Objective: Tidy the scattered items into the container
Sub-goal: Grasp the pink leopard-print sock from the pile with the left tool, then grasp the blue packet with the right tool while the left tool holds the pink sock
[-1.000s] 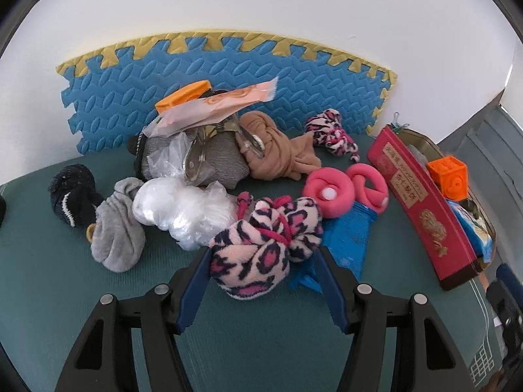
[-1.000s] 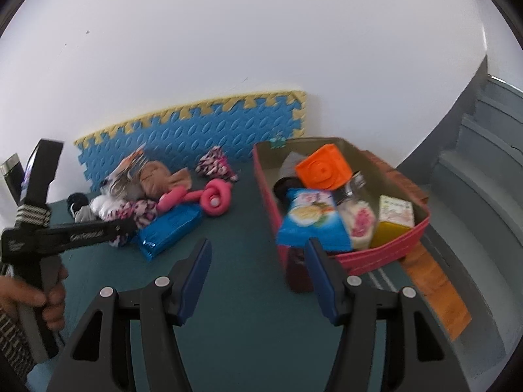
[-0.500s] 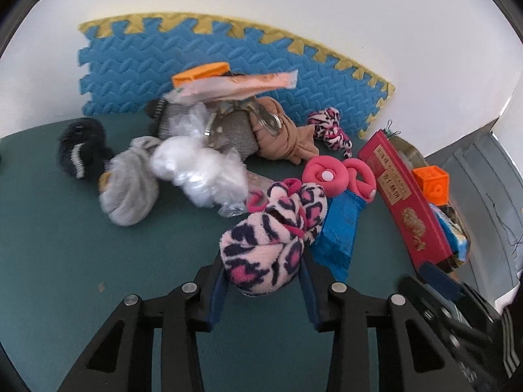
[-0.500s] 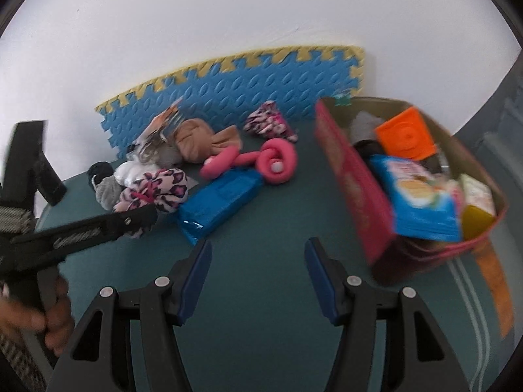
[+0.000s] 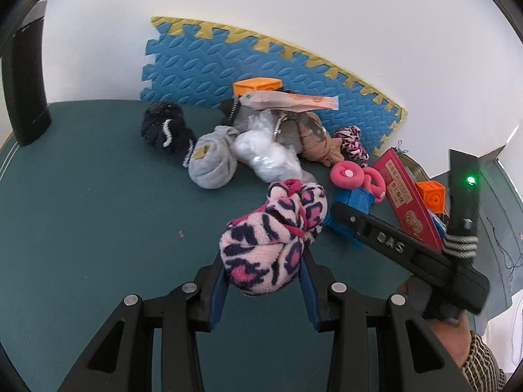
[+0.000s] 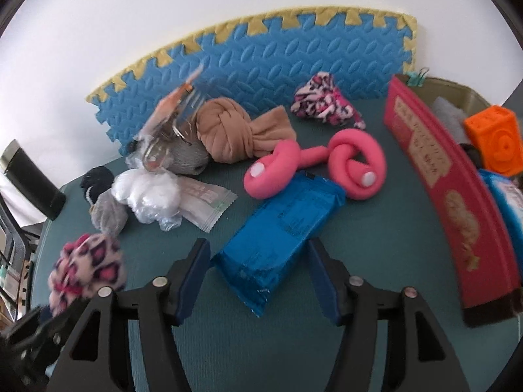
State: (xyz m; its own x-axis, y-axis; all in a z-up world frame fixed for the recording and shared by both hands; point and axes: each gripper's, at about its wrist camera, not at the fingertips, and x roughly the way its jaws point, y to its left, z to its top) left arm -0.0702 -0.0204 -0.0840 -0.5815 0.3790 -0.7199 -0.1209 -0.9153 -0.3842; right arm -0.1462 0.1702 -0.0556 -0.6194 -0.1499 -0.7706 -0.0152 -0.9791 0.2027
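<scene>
**Leopard bundle gripped, blue packet between open fingers**

We work over a dark green table top that meets a white wall; a blue foam mat with a yellow toothed edge leans against that wall at 12 o'clock. In the left wrist view a dark upright object at 10 o'clock is cut off by the lens edge, and we cannot tell what it is.

Our left gripper is clamped on a pink leopard-print bundle, which fills the gap between its fingers. Whether the bundle is clear of the table we cannot tell. Our right gripper is spread wide, its fingers on either side of the near end of a blue packet lying flat; contact is not clear.

The red box, our container, stands at 3 o'clock in the right wrist view, its far end cut off. Inside it we see an orange block and another blue packet, partly hidden by the wall of the box.

Behind the blue packet lies a knotted pink toy; further back a tan cloth knot and a second leopard bundle. At 10 o'clock sit a crumpled clear bag, a white sachet, a grey sock and a black sock. The heap under the orange wrapper is too jumbled to sort out.
</scene>
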